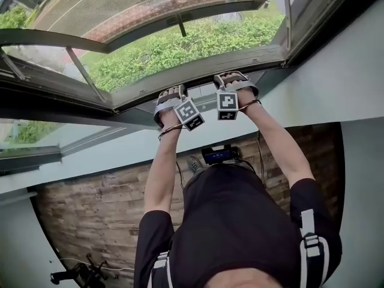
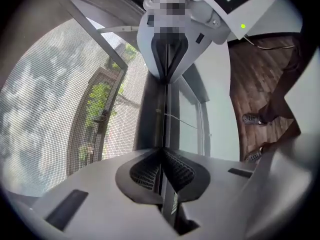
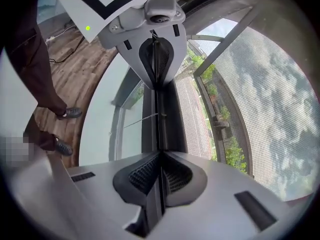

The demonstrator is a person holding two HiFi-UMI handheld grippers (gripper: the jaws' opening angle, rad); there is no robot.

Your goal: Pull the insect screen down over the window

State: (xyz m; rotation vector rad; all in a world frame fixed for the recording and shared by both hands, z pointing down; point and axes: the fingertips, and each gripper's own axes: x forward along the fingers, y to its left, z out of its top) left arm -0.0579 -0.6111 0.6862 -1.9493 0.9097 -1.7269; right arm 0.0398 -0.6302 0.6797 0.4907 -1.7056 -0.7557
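Lowering is in hand: left gripper (image 2: pixel 161 151) and right gripper (image 3: pixel 160 154) are clamped on the pull bar (image 1: pixel 198 71) of the insect screen (image 1: pixel 120 2), near the lower window frame (image 1: pixel 60 105). An even downward pull is judged to be needed next.

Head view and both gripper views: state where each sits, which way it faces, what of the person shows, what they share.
Head view: on the head, facing steeply down at the window; forearms, torso, left claw and right claw shut on the screen bar.
Left gripper view: on the left claw, facing along the bar toward the right claw; legs at right.
Right gripper view: on the right claw, facing the left claw; legs at left.
Shared by gripper views: bar, mesh.
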